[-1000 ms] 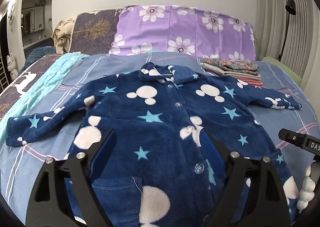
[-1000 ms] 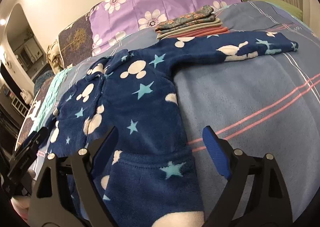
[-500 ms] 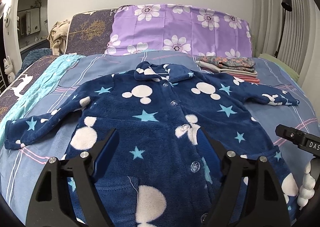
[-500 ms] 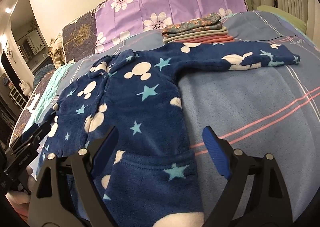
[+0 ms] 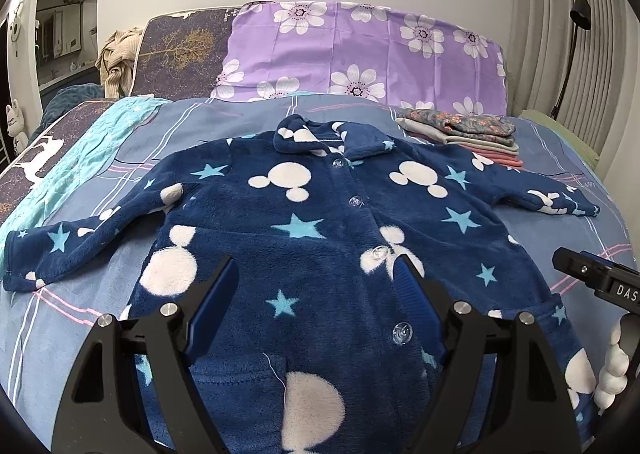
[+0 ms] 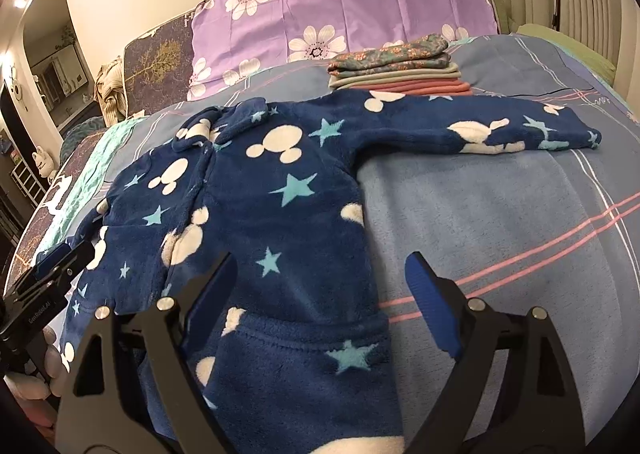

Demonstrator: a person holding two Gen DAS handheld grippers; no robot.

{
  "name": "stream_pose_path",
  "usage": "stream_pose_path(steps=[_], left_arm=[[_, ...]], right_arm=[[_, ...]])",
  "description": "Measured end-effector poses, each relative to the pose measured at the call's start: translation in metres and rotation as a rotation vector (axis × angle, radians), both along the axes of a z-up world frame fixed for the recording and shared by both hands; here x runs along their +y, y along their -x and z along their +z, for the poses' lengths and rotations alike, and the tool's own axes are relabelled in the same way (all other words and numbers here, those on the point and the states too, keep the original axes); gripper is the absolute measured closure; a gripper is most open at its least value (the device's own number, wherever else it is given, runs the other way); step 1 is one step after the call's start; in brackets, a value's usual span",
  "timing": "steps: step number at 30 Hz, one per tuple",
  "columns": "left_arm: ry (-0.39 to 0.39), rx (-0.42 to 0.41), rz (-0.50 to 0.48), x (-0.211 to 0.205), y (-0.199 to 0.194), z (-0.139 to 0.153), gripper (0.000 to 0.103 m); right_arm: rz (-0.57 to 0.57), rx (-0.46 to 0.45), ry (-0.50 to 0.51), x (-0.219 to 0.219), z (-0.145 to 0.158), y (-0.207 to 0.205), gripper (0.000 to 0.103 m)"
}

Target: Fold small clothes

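Note:
A navy fleece jacket [image 5: 320, 221] with white mouse heads and light blue stars lies flat and buttoned on the bed, both sleeves spread out. It also shows in the right wrist view [image 6: 256, 197]. My left gripper [image 5: 316, 286] is open and empty, above the jacket's lower front. My right gripper [image 6: 320, 282] is open and empty, above the jacket's lower right side, near a pocket [image 6: 304, 358]. The right sleeve [image 6: 480, 125] stretches out to the right.
A stack of folded clothes [image 5: 464, 129] sits at the back right of the bed, also in the right wrist view [image 6: 396, 69]. A purple flowered pillow [image 5: 360, 53] stands behind. A teal cloth [image 5: 80, 157] lies at the left. The blue striped blanket [image 6: 500, 213] covers the bed.
Both grippers have drawn back and risen slightly, so more of the jacket shows. The jacket has not moved. Both grippers stay open.

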State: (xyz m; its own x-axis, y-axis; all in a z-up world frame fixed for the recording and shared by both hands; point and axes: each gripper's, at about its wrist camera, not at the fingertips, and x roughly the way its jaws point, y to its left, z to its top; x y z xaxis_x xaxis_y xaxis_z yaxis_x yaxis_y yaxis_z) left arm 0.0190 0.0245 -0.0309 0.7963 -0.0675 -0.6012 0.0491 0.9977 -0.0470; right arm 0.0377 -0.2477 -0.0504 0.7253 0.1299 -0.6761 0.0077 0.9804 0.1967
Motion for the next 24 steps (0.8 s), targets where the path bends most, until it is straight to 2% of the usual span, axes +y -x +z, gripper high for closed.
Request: stream_pose_path(steps=[14,24], left_arm=[[0.004,0.028,-0.002,0.001,-0.003,-0.008,0.022],[0.001,0.021,0.003,0.005,-0.002,-0.008,0.022]], right_arm=[[-0.011,0.043,-0.007,-0.001,-0.011,-0.003,0.016],[-0.009,0.031,0.001,0.000,-0.009,-0.002,0.016]])
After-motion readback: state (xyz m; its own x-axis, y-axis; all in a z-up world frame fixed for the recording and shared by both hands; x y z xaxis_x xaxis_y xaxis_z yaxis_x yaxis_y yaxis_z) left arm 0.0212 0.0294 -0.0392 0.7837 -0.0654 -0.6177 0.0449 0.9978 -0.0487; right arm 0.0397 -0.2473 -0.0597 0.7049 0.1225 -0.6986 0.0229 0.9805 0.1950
